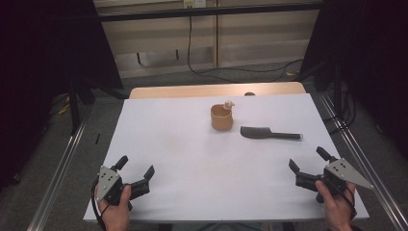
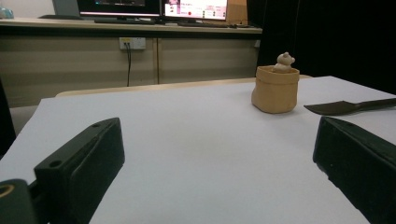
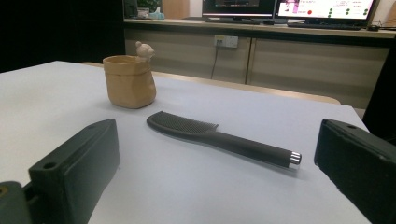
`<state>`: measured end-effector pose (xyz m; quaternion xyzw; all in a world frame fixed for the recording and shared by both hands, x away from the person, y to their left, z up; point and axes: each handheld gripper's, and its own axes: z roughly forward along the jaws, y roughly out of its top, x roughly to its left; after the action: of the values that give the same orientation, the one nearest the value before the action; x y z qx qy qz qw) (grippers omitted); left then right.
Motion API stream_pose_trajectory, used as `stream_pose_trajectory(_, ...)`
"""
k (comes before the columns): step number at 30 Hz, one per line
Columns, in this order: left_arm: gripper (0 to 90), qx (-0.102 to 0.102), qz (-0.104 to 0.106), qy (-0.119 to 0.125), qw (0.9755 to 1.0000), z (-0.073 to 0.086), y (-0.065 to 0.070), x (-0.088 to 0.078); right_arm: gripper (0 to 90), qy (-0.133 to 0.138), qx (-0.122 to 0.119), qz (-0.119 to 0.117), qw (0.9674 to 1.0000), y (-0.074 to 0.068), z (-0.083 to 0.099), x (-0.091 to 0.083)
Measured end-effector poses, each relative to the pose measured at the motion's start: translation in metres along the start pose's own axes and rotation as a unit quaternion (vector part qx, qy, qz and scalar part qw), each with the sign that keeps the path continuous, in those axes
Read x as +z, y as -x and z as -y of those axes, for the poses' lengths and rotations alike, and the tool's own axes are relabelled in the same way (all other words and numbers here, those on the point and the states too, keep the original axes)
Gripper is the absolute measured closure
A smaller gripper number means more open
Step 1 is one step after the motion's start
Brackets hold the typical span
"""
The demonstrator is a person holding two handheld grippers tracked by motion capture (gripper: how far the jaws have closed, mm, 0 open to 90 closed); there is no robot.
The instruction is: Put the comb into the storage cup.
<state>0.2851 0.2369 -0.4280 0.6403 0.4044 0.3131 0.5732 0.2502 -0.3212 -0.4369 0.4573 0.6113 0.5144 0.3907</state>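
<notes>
Your black comb lies flat beside the tan cup — slim handle, silver end cap; both your grippers gape empty

Both tongs are black, blocky-jawed — each topped by a grey, screw-dotted triangular plate.
</notes>
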Motion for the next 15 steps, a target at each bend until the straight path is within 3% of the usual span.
stream_pose_trajectory(8,2.2,-0.004,0.012,-0.003,0.9999,0.0001,0.002,0.0004,0.0,-0.001,-0.003,-0.008,1.0,-0.0004,0.0,0.001)
stream_pose_trajectory(15,2.2,0.003,0.009,-0.005,0.9999,-0.0004,0.0028,0.0026,0.0,0.0,-0.006,-0.019,0.9998,-0.0006,0.0007,0.0006)
